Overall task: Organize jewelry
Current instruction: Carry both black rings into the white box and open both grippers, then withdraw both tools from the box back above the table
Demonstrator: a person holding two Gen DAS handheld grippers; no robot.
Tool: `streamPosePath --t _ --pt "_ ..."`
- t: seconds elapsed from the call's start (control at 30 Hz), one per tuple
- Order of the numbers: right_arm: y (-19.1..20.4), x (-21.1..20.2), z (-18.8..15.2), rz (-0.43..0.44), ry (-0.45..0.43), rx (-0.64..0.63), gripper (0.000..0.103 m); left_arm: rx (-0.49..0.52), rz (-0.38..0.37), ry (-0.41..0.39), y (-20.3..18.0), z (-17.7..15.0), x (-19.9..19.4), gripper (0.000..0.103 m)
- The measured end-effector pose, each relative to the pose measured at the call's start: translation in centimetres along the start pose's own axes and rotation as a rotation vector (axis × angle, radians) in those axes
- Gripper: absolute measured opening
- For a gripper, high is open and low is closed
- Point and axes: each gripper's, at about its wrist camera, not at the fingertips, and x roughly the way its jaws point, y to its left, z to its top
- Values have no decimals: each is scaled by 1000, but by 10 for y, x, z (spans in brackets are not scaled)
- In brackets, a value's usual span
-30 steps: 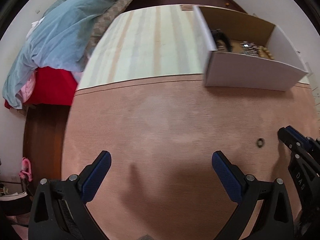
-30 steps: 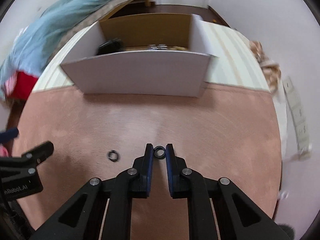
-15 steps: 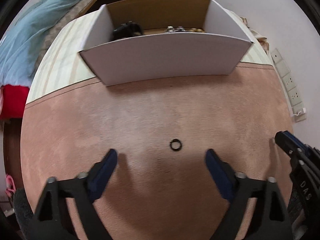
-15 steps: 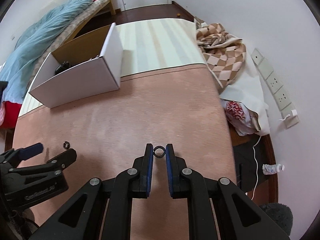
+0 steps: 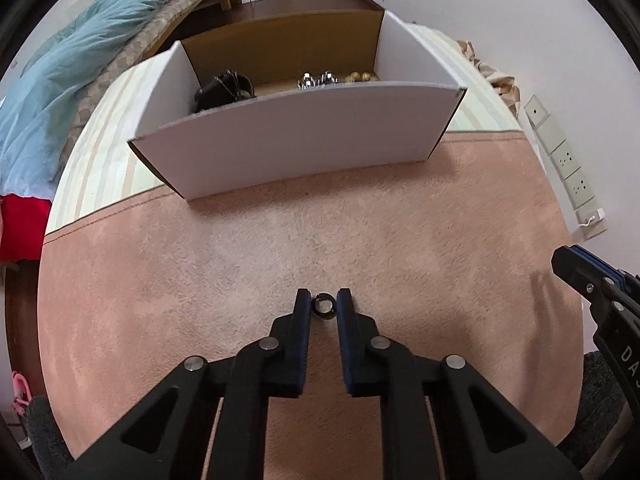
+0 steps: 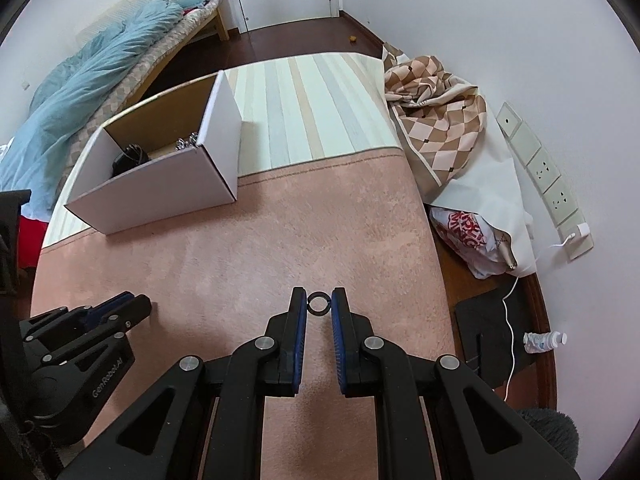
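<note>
My left gripper (image 5: pixel 323 299) points down at the pink carpet, its jaws closing tight on a small black ring (image 5: pixel 324 315) that lies on the pile, with the pads touching both sides of it. My right gripper (image 6: pixel 319 298) is shut on a second black ring (image 6: pixel 319 314), held a little above the carpet. A white cardboard box (image 5: pixel 296 140) stands farther back on the striped mat and holds black jewelry (image 5: pixel 224 90), silver pieces (image 5: pixel 318 79) and gold beads (image 5: pixel 362 76). Each gripper shows at the edge of the other's view: the right gripper (image 5: pixel 568 258), the left gripper (image 6: pixel 138 302).
A bed with a blue duvet (image 6: pixel 100 80) lies at the far left. A checked cloth (image 6: pixel 436 120) and a plastic bag (image 6: pixel 468 236) are heaped by the right wall, under wall sockets (image 6: pixel 544 176). A cable (image 6: pixel 510 320) and a small bottle (image 6: pixel 544 340) lie on the dark floor.
The left gripper swung over to the loose ring on the carpet and its jaws went from wide open to shut around it. The right gripper turned rightward, away from the box, still holding its ring.
</note>
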Motion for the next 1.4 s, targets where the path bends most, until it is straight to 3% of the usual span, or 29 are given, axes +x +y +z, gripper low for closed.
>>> streamPosePath --t 0.23,0.47,0.63,0.73,0.93,0.97,1.0,1.03,1.07,1.1,1.2,1.27,1.33,1.37,1.4 --pt "12 -25 18 74 -48 -3 13 -27 -18 -104 19 10 -46 10" --pt "50 -37 79 218 -74 -33 13 -52 -63 -151 54 74 -83 10" --pt "78 -14 130 247 -38 -60 13 -58 -78 -103 73 121 -67 10" --pt "92 10 156 236 27 -91 13 -67 -100 -65 82 143 -52 10" --pt "99 40 179 204 128 -123 14 -108 -106 19 92 166 -32 13" --pt "98 42 180 198 134 -121 14 -104 -93 11 93 168 -32 17" --pt "97 43 181 200 136 -116 17 -100 -78 3 94 169 -34 29" --pt "96 43 180 202 137 -112 26 -100 -66 -5 95 171 -36 39" --pt "94 42 180 202 134 -104 30 -104 -52 -23 98 171 -40 62" --pt "91 40 180 201 129 -100 39 -109 -44 -34 101 171 -42 75" --pt "85 34 177 190 112 -94 44 -128 -30 -45 111 168 -48 76" --pt "84 29 173 172 101 -98 54 -139 -4 -51 117 164 -51 78" --pt "83 24 170 163 93 -104 79 -146 29 -54 123 156 -54 93" --pt "83 20 166 149 88 -112 83 -152 45 -60 126 152 -56 100" --pt "83 18 164 131 81 -119 87 -155 59 -68 128 148 -59 100"
